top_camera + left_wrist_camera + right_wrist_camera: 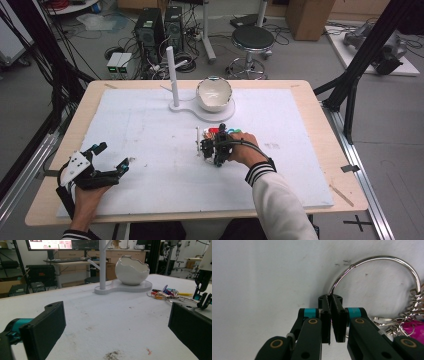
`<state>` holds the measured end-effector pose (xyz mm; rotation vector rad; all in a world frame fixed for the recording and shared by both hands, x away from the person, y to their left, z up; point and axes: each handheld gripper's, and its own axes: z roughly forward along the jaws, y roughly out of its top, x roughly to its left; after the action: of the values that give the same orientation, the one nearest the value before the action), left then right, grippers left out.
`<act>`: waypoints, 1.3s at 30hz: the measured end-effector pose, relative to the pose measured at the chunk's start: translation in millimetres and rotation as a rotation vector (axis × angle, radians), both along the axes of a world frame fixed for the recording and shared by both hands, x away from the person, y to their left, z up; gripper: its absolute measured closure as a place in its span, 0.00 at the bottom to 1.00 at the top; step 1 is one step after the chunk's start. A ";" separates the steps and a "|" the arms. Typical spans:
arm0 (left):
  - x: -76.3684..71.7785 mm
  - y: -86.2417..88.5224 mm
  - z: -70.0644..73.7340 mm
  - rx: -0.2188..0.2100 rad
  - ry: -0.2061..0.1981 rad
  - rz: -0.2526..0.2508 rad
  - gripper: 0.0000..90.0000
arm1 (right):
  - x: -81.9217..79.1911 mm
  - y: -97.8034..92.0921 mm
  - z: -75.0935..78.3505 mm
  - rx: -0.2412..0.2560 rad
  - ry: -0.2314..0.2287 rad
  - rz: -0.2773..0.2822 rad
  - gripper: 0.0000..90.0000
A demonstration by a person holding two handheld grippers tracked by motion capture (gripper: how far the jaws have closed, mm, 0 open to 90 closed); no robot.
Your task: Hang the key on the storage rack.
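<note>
High view: the right gripper [216, 152] is down on the white mat [150, 130] near the middle of the table [320, 130], tipped onto a bunch of keys [222, 132] with coloured tags that lies just in front of the white stand [172, 75] and the cracked-egg bowl [214, 93] on its base. The left gripper [112, 160] rests at the near left corner of the mat, well apart from the keys, jaws spread and holding nothing.

Left gripper view: its two black jaws stand wide apart over bare mat. Farther off, the post [102, 265] rises beside the bowl [132, 270], and the keys [166, 293] lie to the right of the base, with the other gripper [203, 293] touching down at the ring end.

Right gripper view: the jaws are pinched together on the large steel ring [384, 267], biting it at the lower left of its arc; the smaller rings and a pink tag [412, 327] hang off its right side (still lying on the mat, as far as I can tell).

The step in hand looks like the pick-up of the keys by the ring. My guess is they belong on the stand's peg or in the bowl, so the next move calls for a clean lift without the thin ring slipping, then a carry back toward the stand.

A monitor in the left gripper view carries text, too small to read; I see no other writing or brands.
</note>
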<state>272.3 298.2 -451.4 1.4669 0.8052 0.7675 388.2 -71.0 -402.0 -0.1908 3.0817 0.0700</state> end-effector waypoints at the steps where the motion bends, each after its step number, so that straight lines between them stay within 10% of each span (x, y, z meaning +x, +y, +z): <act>1: -0.1 0.0 0.1 -0.002 0.002 -0.001 0.02 | 1.0 -1.8 3.4 0.026 0.003 -0.019 0.97; 21: 10.2 -1.2 16.9 0.019 0.031 -0.039 0.02 | 2.3 -41.3 56.9 0.409 -0.003 -0.183 0.98; 39: 48.1 -27.0 100.2 0.092 0.061 -0.321 0.02 | -1.1 -63.8 86.7 0.723 0.044 -0.212 0.99</act>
<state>320.4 271.2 -351.2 1.6589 0.5651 0.5242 387.1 -134.7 -315.4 0.1722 2.8601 1.1484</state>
